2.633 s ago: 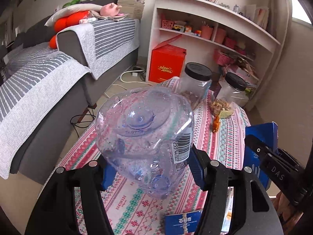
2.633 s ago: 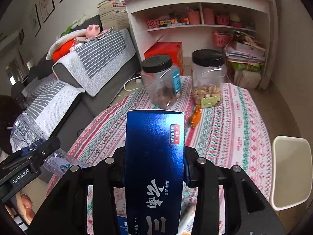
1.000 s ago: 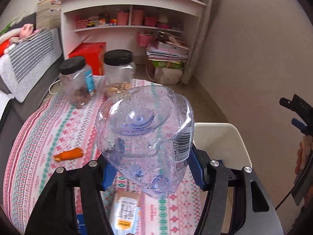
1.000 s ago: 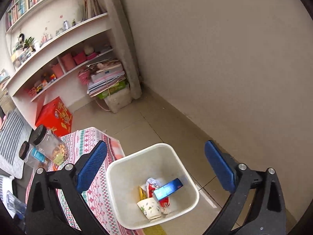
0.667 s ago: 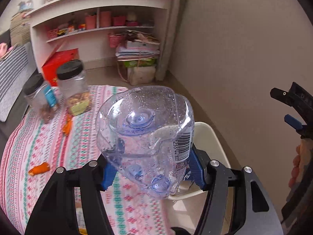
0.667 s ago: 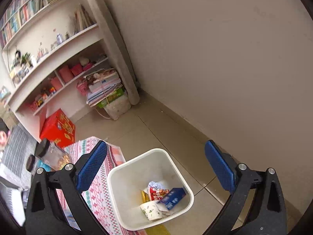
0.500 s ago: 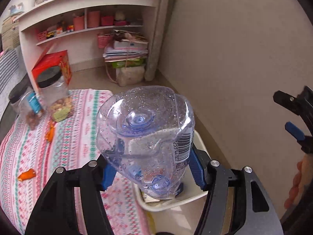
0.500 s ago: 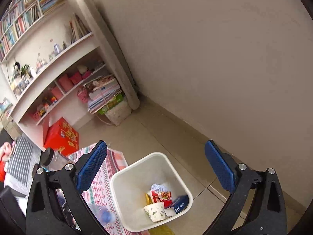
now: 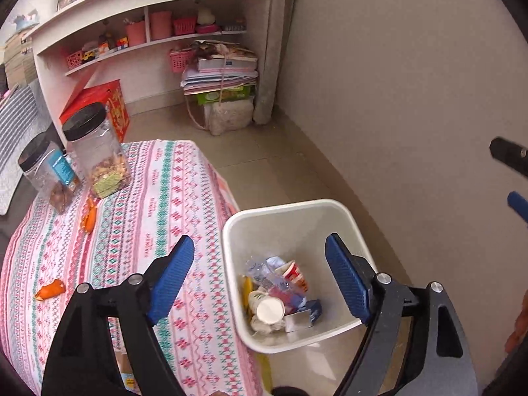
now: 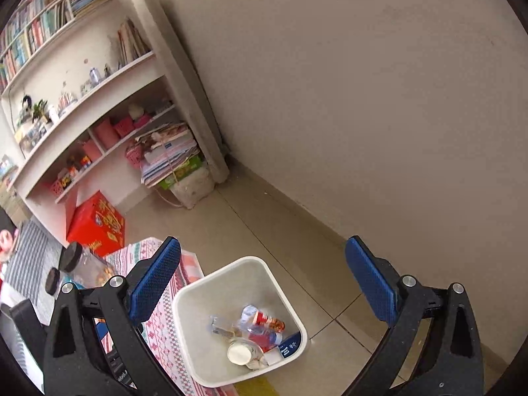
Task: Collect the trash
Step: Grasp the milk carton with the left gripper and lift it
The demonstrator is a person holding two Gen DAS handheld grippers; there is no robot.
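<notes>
While both tools hang above the white bin (image 9: 354,227), the left gripper (image 9: 260,280) is spread wide and empty, and the right gripper (image 10: 264,293) is likewise released with nothing between its blue pads (image 10: 371,283). Inside the bin lie a clear plastic bottle (image 9: 267,279), a paper cup (image 9: 269,310), a red-printed cup (image 9: 295,274) and a dark blue box (image 9: 310,312), so a good share of the collecting looks done. Trash seems left on the table (image 9: 184,178): two orange scraps (image 9: 49,292), one close to the left edge and one by the jars, plus a packet (image 9: 127,374) at the near edge, partly hidden behind the gripper. Two black-lidded jars (image 9: 95,155) with snacks stand at the far left corner and probably stay. The bin sits on the floor just beside the table's right edge, near the wall. Reaching the further scrap means working close to the jars, which could get knocked.
</notes>
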